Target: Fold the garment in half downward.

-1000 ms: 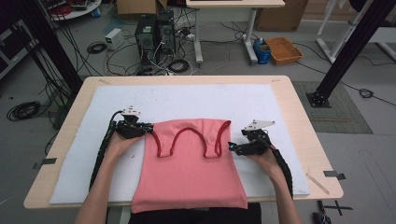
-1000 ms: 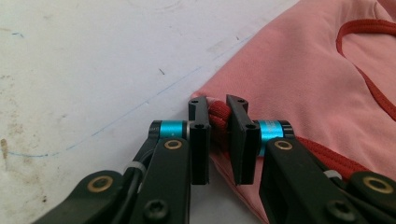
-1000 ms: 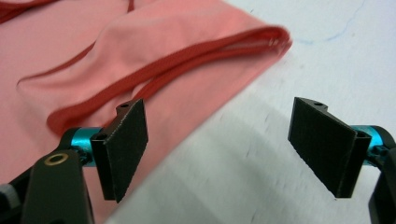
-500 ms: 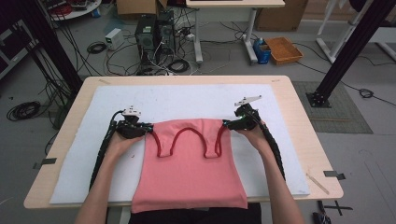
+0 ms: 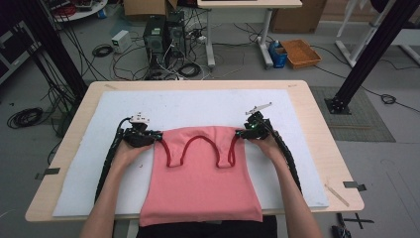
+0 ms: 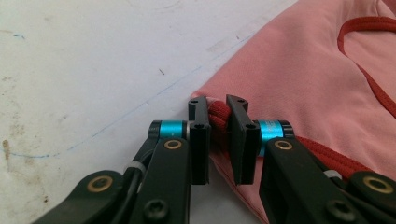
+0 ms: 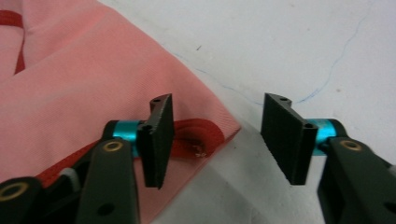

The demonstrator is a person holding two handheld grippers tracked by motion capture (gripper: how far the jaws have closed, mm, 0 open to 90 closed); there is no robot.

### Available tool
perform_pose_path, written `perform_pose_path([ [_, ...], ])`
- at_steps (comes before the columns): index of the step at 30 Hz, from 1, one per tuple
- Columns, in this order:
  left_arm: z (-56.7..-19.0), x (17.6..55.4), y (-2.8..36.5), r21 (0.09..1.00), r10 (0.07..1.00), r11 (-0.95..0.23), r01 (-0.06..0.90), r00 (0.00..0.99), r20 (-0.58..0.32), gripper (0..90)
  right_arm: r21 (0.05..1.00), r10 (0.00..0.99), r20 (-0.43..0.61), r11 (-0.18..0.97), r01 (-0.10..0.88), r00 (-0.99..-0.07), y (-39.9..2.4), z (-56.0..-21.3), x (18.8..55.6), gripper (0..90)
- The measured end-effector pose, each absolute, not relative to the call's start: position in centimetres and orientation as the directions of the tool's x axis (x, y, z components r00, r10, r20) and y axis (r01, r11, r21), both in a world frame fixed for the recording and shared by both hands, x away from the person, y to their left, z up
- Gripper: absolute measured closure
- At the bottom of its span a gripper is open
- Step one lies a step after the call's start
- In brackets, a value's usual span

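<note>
1. Pink tank top point(image 5: 200, 183): lies flat on the white mat point(image 5: 198, 106), hem at the near edge of the tabletop point(image 5: 317, 129), straps towards the far edge. Dark red trim rims the neck and armholes.

2. Left gripper point(image 6: 218, 114): at the garment's left shoulder corner. Jaws nearly together, pinching the bunched red strap end point(image 6: 217, 116). The high view places this gripper point(image 5: 154, 138) about midway between the near and far edges, left of centre.

3. Right gripper point(image 7: 218, 133): at the right shoulder corner point(image 7: 205, 135). Jaws stand apart and have just been closing; the corner and its red trim lie between them, beside the left-hand pad, the other pad well clear over bare mat. Not yet pinched. In the high view this gripper point(image 5: 242, 133) sits level with the left one.

4. Progress, as judged: one shoulder secured, the second straddled but not gripped. Closing the right jaws remains, then whatever lift or fold follows; the cloth lies unfolded.

5. Far half of the mat: bare.
</note>
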State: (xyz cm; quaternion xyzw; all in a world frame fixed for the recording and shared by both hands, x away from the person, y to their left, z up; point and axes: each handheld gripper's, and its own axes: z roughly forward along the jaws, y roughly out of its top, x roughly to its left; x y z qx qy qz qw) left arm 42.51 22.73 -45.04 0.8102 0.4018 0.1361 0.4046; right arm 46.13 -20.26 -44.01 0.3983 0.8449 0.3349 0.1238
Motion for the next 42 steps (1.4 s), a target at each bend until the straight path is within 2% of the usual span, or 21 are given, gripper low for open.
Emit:
perform_pose_path([
  [3,-45.0,42.5,22.7,0.765,0.761,-0.35,0.541,0.64,-0.105,79.6,0.669,0.749,0.062,0.46,0.584,-0.66,-20.1,-44.0,45.8,57.0],
  [8,-45.0,42.4,22.6,0.767,0.762,-0.353,0.536,0.64,-0.097,79.6,0.683,0.745,0.079,0.443,0.581,-0.662,-20.4,-44.2,45.7,60.3],
  [11,-45.1,42.5,22.7,0.767,0.761,-0.348,0.539,0.64,-0.104,79.6,0.689,0.725,0.074,0.459,0.561,-0.684,-20.2,-44.2,45.6,70.7],
  [17,-45.2,42.4,22.7,0.773,0.761,-0.344,0.534,0.64,-0.103,79.6,0.702,0.713,0.092,0.448,0.553,-0.695,-20.3,-44.4,45.3,78.0],
  [23,-45.2,42.4,22.7,0.773,0.761,-0.343,0.534,0.64,-0.104,79.6,0.718,0.716,0.131,0.409,0.563,-0.686,-20.6,-44.8,45.3,79.8],
  [34,-45.1,42.4,22.7,0.773,0.765,-0.341,0.535,0.636,-0.103,79.8,0.703,0.712,0.044,0.476,0.528,-0.701,-19.9,-44.3,44.9,81.8],
  [42,-44.8,42.2,22.7,0.767,0.768,-0.353,0.535,0.634,-0.089,80.0,0.693,0.715,0.054,0.476,0.541,-0.697,-20.5,-43.8,45.0,81.8],
])
